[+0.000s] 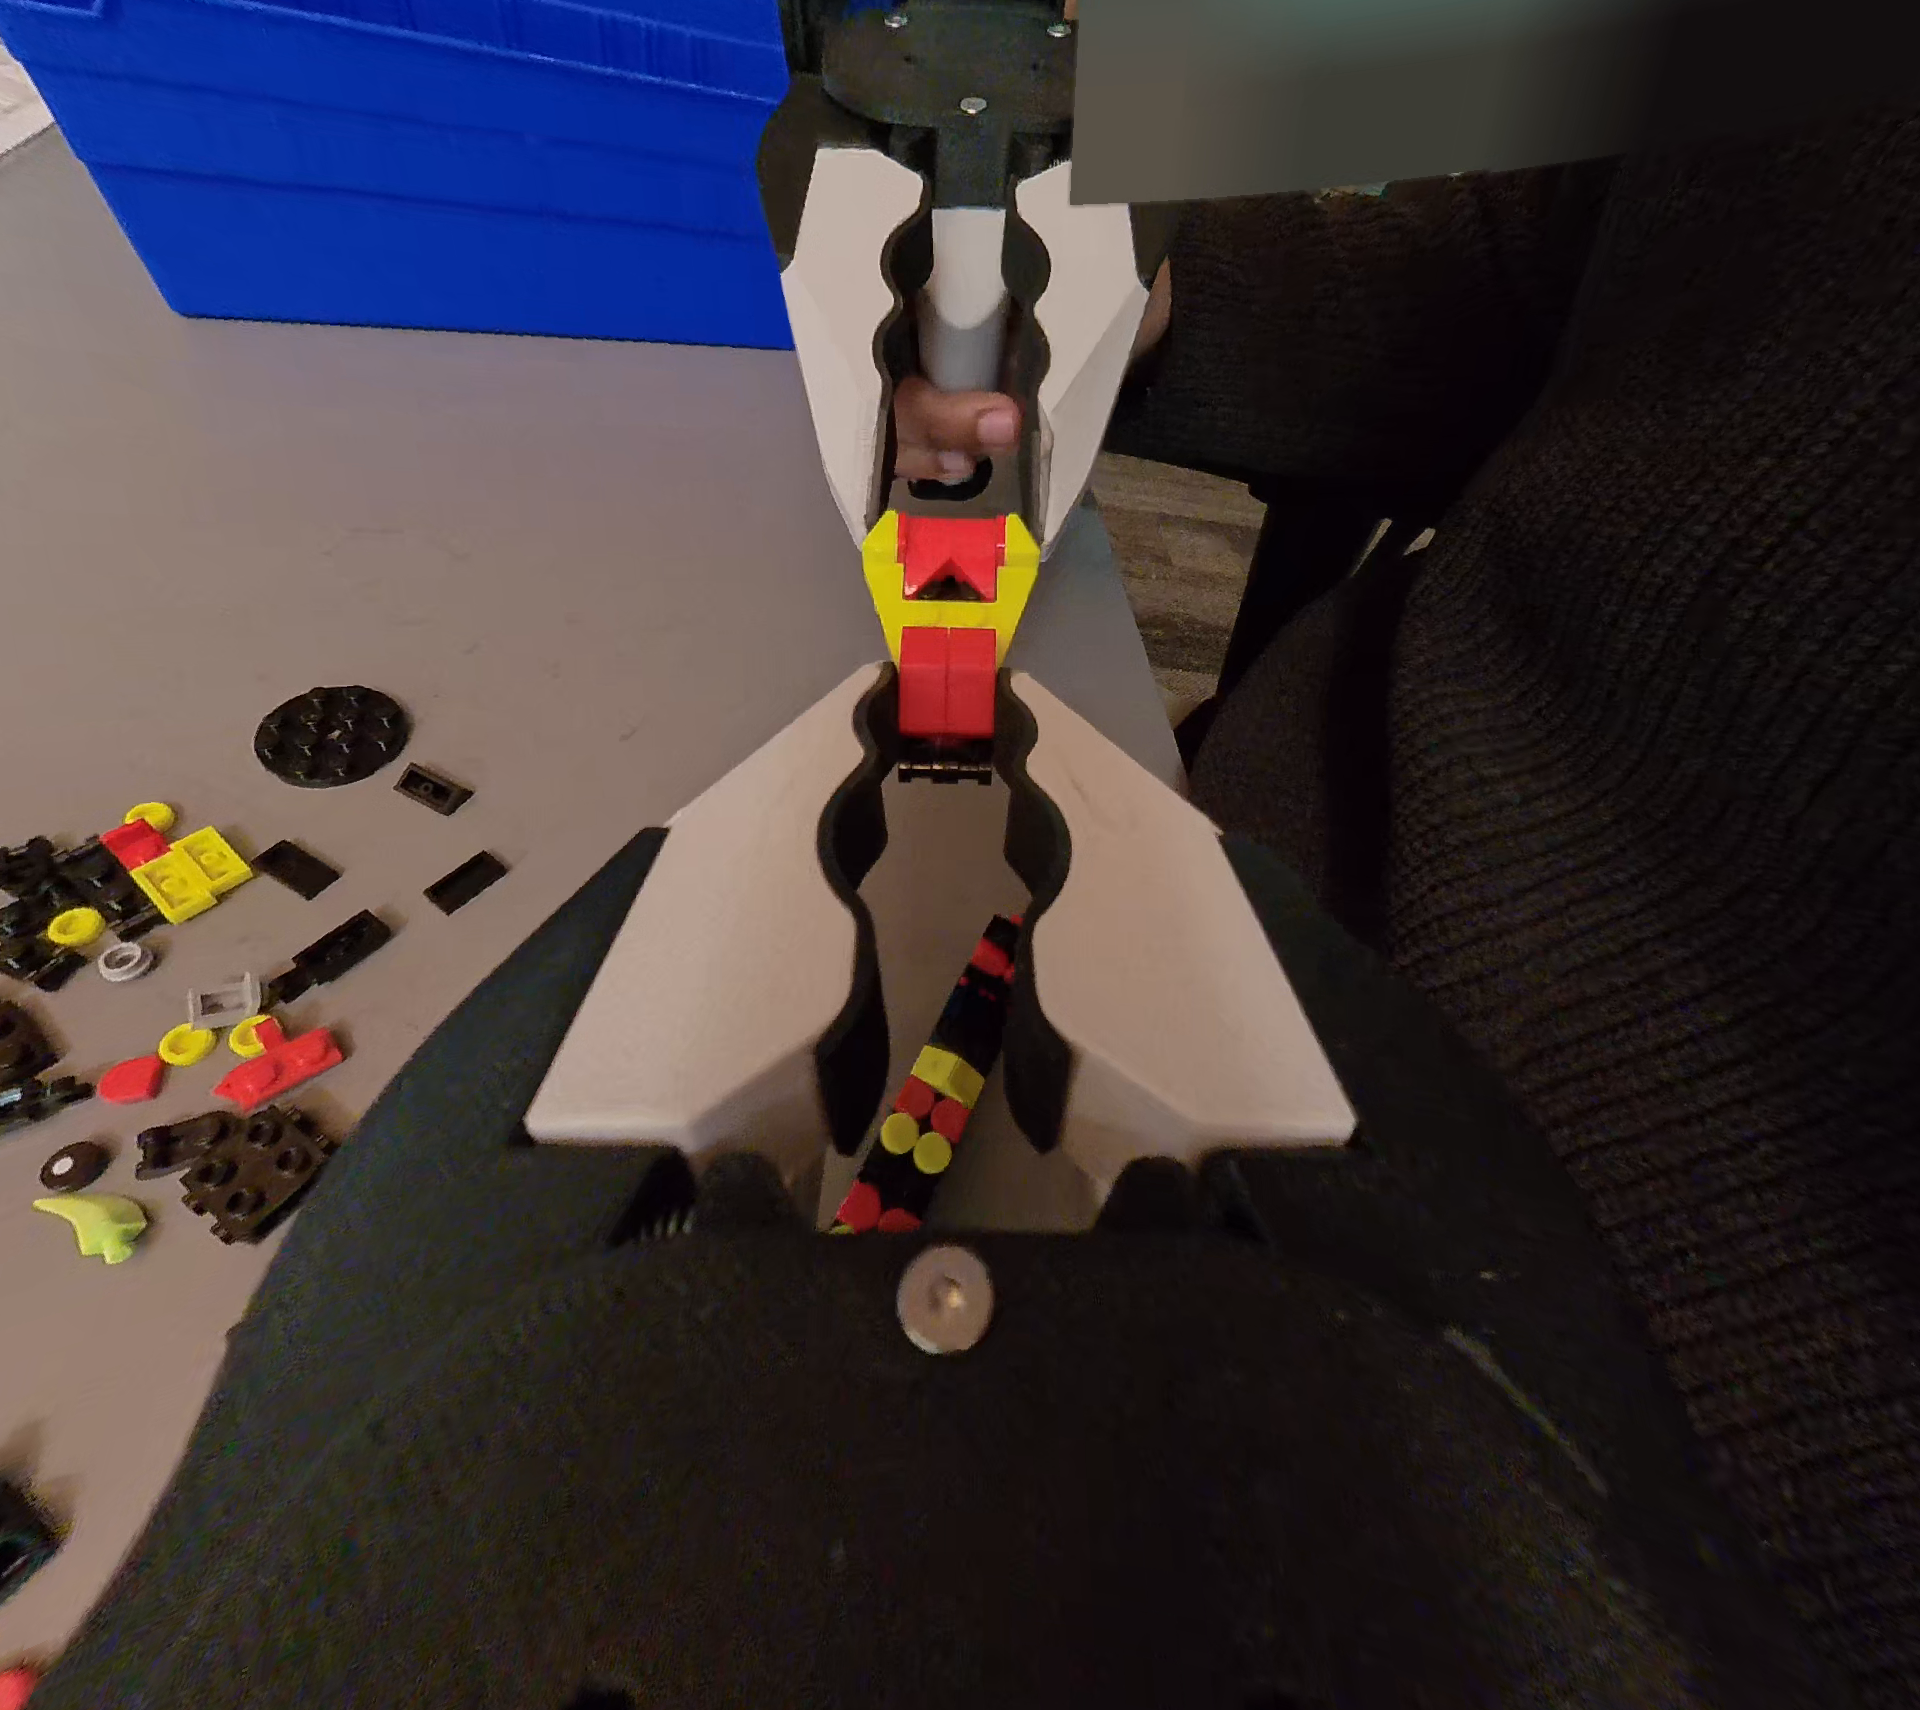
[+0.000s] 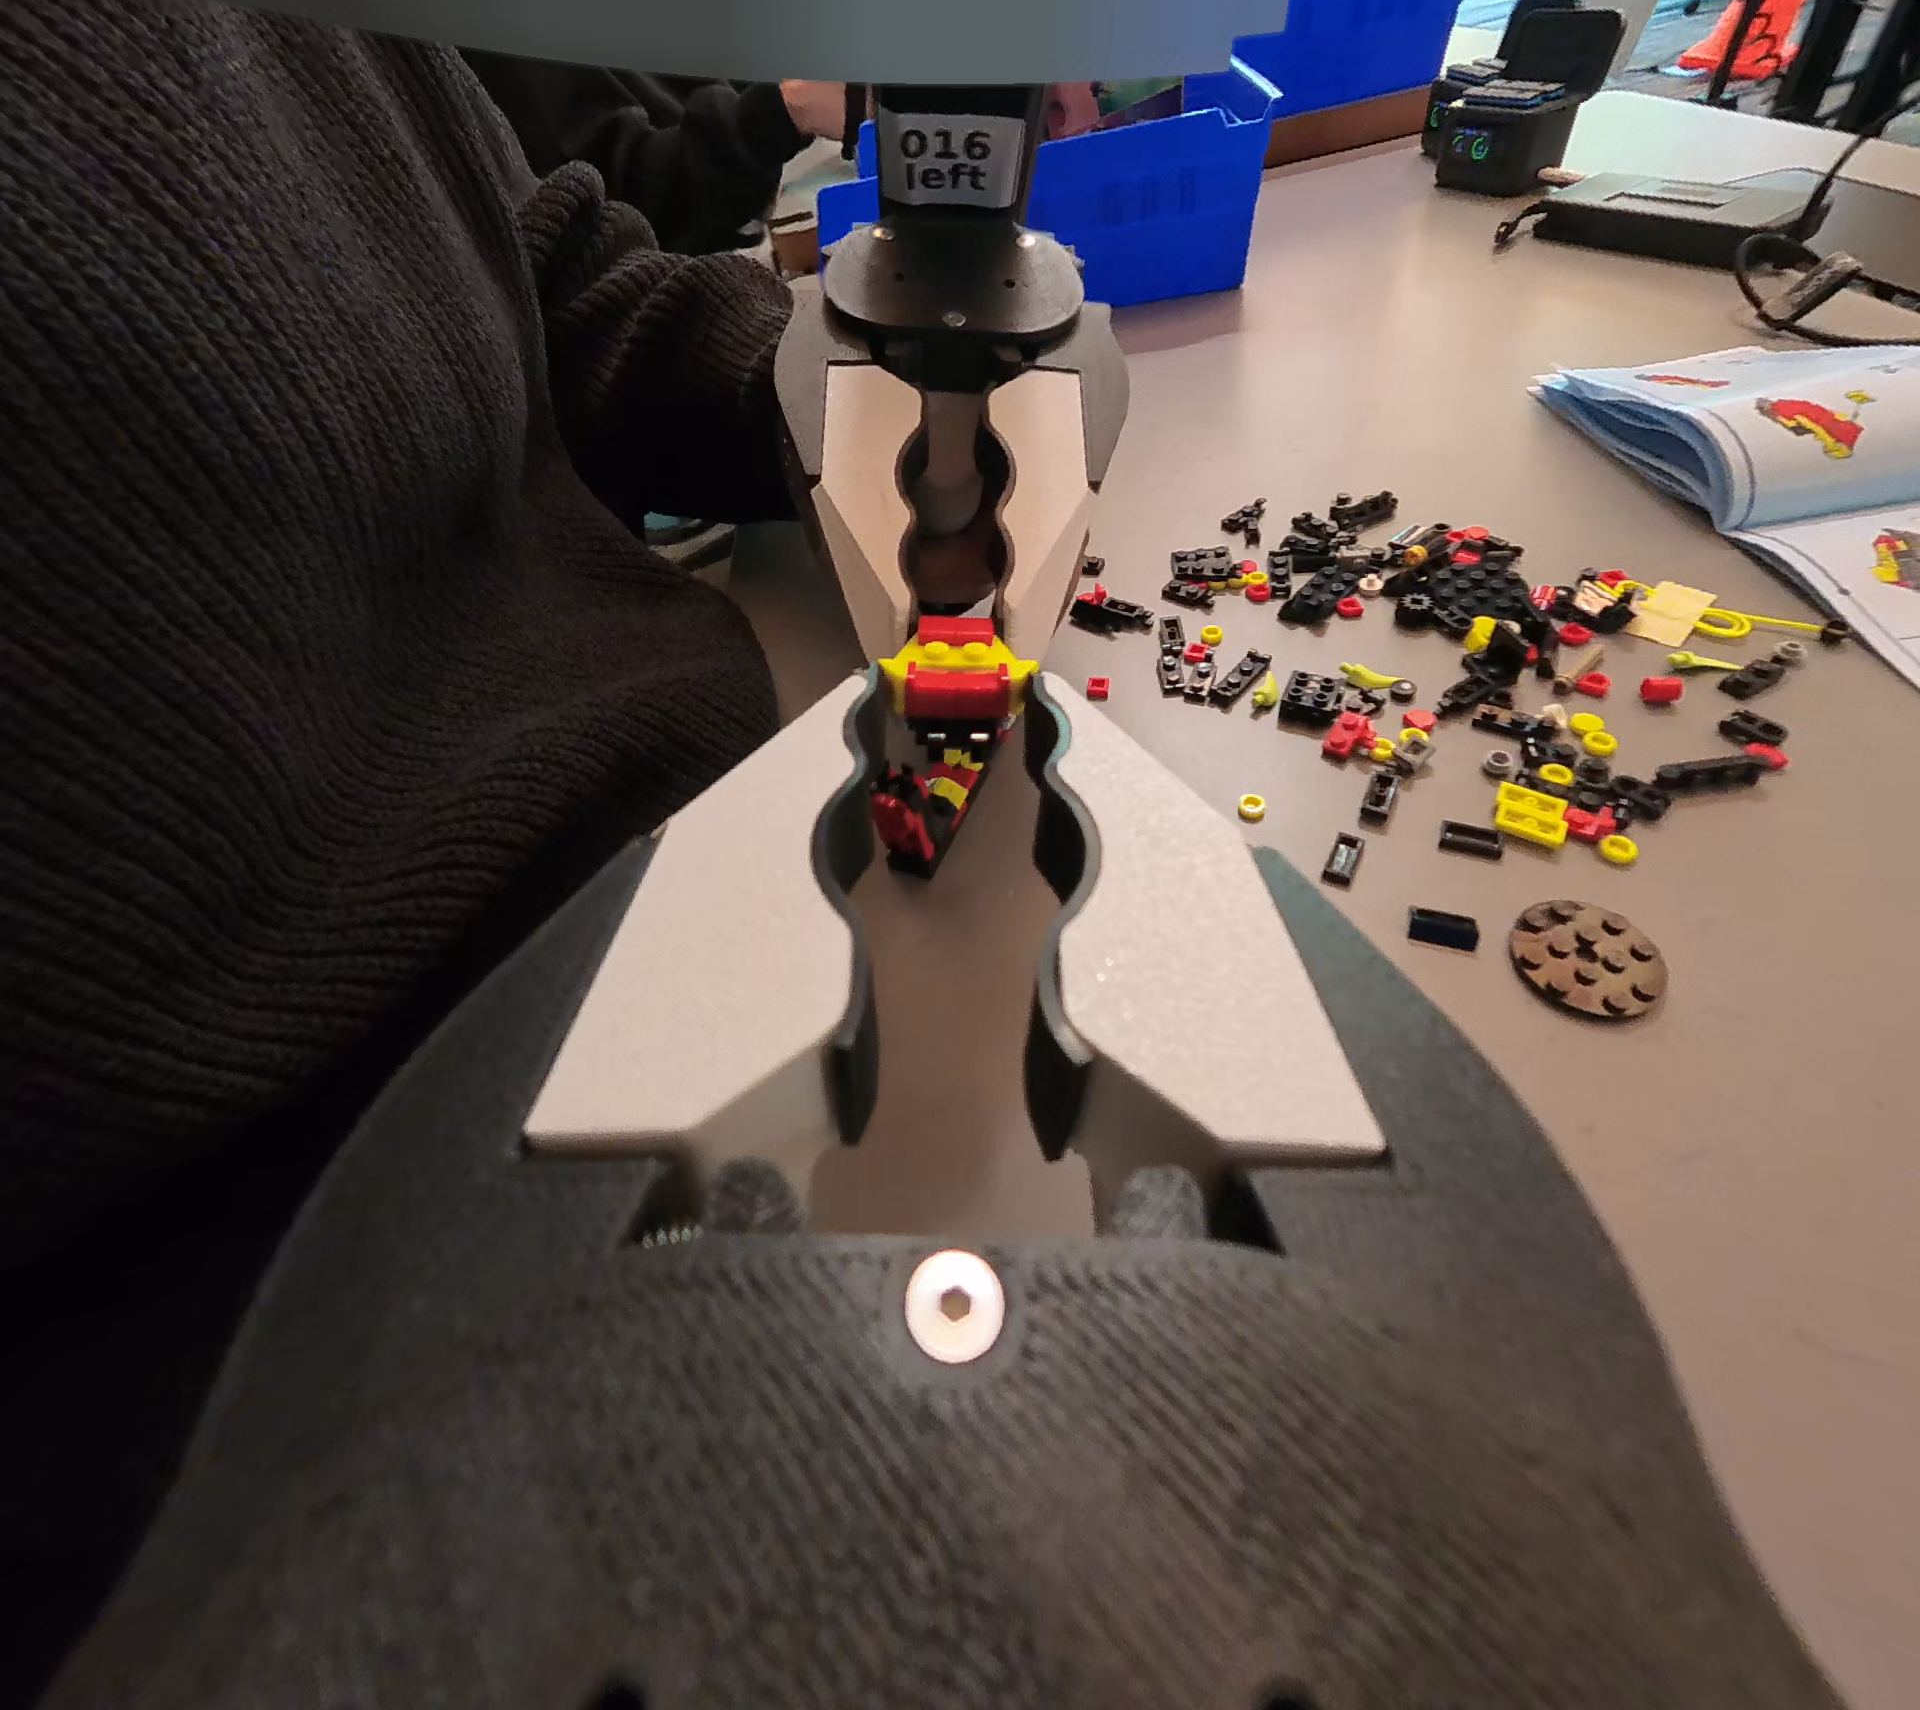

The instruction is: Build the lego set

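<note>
A small red and yellow lego assembly [image 1: 951,595] is held in the air between my two grippers, which face each other. My left gripper [image 1: 948,689] is shut on its red end. My right gripper [image 2: 954,699] is shut on its yellow-edged end [image 2: 956,684]. Each gripper also shows in the other's view: the right [image 1: 958,517] and the left [image 2: 958,626]. Below the fingers is a long black strip with red and yellow round tiles [image 1: 940,1099], also in the right wrist view [image 2: 925,803]. I cannot tell if it is joined to the assembly.
Loose black, red and yellow pieces [image 2: 1455,673] lie spread on the grey table [image 1: 468,517], with a round black plate [image 2: 1588,959] nearest. Blue bins [image 1: 416,133] stand at the back. An open instruction booklet [image 2: 1766,434] lies far right. The person's dark sleeve [image 2: 312,517] is close by. My two grippers' fingertips are within a few centimetres of each other.
</note>
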Demonstrator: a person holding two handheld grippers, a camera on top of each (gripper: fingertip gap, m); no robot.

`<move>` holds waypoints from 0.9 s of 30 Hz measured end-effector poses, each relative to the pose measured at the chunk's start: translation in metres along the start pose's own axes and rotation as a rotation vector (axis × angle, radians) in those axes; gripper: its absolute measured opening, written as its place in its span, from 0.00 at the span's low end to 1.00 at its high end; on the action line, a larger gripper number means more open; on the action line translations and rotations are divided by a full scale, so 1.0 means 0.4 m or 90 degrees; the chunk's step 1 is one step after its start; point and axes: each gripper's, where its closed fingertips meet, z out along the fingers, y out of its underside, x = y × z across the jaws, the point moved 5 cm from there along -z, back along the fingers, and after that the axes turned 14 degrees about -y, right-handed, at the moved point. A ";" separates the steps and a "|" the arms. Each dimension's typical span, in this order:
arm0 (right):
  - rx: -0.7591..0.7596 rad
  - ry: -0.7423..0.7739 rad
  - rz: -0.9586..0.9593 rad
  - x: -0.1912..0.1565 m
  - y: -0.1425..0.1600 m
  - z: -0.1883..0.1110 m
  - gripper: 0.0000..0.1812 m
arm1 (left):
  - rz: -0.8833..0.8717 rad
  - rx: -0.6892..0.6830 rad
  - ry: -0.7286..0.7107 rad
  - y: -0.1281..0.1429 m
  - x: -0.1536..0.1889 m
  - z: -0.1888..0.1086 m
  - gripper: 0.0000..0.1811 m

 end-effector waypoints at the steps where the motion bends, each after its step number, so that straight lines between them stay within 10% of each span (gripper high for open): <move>1: 0.006 0.002 0.004 0.001 -0.001 0.000 0.14 | 0.002 0.002 -0.003 -0.001 -0.002 0.000 0.08; 27: 0.018 -0.007 -0.040 -0.015 -0.018 0.006 0.16 | 0.018 0.033 0.003 -0.022 0.019 -0.006 0.08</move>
